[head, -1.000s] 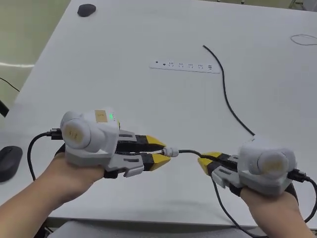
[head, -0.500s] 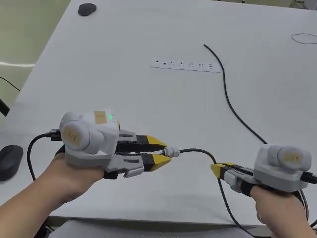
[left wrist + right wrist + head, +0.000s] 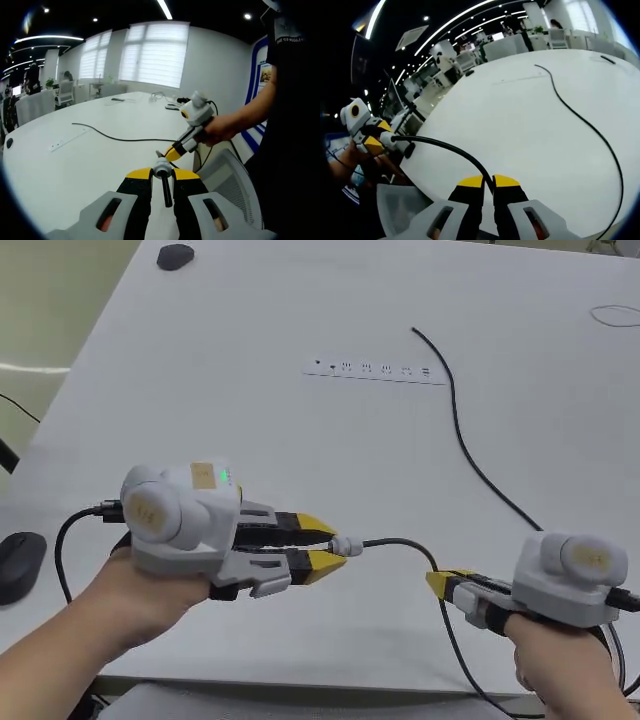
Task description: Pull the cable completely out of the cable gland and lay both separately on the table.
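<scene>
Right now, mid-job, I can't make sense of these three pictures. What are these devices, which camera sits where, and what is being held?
There is no robot arm here: a person holds a two-jaw gripper in each hand. The head view looks down from the person's headset. Each round view comes from a camera riding on one gripper, looking along its jaws. The left gripper is shut on the gland, a small pale fitting. The right gripper is shut on the black cable, which runs out of the gland and on across the white table. The cable is not yet out of the gland. A power strip and a mouse also lie on the table.
</scene>
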Motion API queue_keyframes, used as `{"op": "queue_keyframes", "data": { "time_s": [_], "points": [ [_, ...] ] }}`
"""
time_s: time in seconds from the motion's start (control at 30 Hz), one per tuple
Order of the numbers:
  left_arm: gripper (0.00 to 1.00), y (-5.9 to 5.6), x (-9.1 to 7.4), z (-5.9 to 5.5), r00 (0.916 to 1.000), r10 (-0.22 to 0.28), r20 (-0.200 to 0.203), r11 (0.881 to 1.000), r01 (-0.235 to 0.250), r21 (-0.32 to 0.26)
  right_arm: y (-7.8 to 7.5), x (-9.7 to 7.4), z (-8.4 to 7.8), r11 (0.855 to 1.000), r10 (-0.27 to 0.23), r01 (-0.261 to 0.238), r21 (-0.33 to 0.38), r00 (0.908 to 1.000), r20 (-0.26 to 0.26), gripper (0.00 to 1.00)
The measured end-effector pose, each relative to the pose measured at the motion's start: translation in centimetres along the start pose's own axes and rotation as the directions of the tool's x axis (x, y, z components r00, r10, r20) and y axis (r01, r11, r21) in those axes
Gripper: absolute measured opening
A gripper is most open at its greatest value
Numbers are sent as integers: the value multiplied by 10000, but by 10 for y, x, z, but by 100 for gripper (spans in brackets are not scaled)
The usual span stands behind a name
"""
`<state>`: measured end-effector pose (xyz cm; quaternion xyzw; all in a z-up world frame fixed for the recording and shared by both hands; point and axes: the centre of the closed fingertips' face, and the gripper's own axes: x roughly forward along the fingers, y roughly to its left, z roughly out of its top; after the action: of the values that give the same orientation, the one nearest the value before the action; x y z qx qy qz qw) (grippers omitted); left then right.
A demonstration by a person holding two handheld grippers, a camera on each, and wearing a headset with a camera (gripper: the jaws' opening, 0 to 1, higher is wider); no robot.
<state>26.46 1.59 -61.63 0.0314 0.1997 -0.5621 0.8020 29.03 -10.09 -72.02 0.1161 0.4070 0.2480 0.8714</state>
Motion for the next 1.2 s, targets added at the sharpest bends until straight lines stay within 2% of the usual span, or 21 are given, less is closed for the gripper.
{"op": "queue_keyframes", "data": {
  "time_s": [0.3,0.37,0.53,0.67,0.77,0.83,0.9,1.0,1.03,1.07,1.1,1.17,1.2],
  "points": [
    [15,4,-1,1,9999,92,47,9999,-91,-70,1,3,0,9973,-34,29,-733,10000,-68,2],
    [15,4,-1,1,9999,106,36,9999,-106,-77,1,3,0,9917,-121,108,-1283,9999,-91,2],
    [15,4,-3,1,9999,124,80,9999,-123,-79,3,3,-2,9848,-147,115,-1732,9998,-167,3],
    [15,4,-4,1,9999,95,58,9999,-95,-107,8,1,3,9788,-14,0,-2049,10000,-69,8],
    [15,2,-4,0,10000,70,42,9999,-70,-124,19,-1,7,9668,358,-342,-2531,9994,16,14],
    [15,1,-5,-1,10000,60,4,9999,-60,-109,31,-2,11,9433,691,-619,-3262,9976,104,18],
    [15,0,-5,-2,10000,35,-20,9999,-36,-129,43,-4,16,9056,807,-659,-4190,9966,179,21],
    [15,-1,-5,-5,9999,17,-112,9999,-19,-153,66,-7,23,8242,1081,-774,-5610,9939,218,23],
    [15,-1,-5,-5,9999,16,-116,9999,-18,-164,75,-7,25,7807,1170,-805,-6197,9930,183,23],
    [15,-1,-5,-5,9999,13,-114,9998,-15,-178,81,-7,25,7519,1227,-852,-6537,9924,117,23],
    [15,-1,-5,-6,9999,10,-113,9998,-12,-198,91,-6,26,7168,1385,-909,-6914,9903,134,22],
    [15,-1,-5,-6,9999,8,-121,9998,-10,-202,104,-4,26,6770,1618,-1057,-7284,9868,72,22],
    [15,-1,-5,-6,9999,-1,-120,9998,-2,-201,109,-1,25,6525,1679,-1119,-7495,9858,-10,21]
  ]
}}
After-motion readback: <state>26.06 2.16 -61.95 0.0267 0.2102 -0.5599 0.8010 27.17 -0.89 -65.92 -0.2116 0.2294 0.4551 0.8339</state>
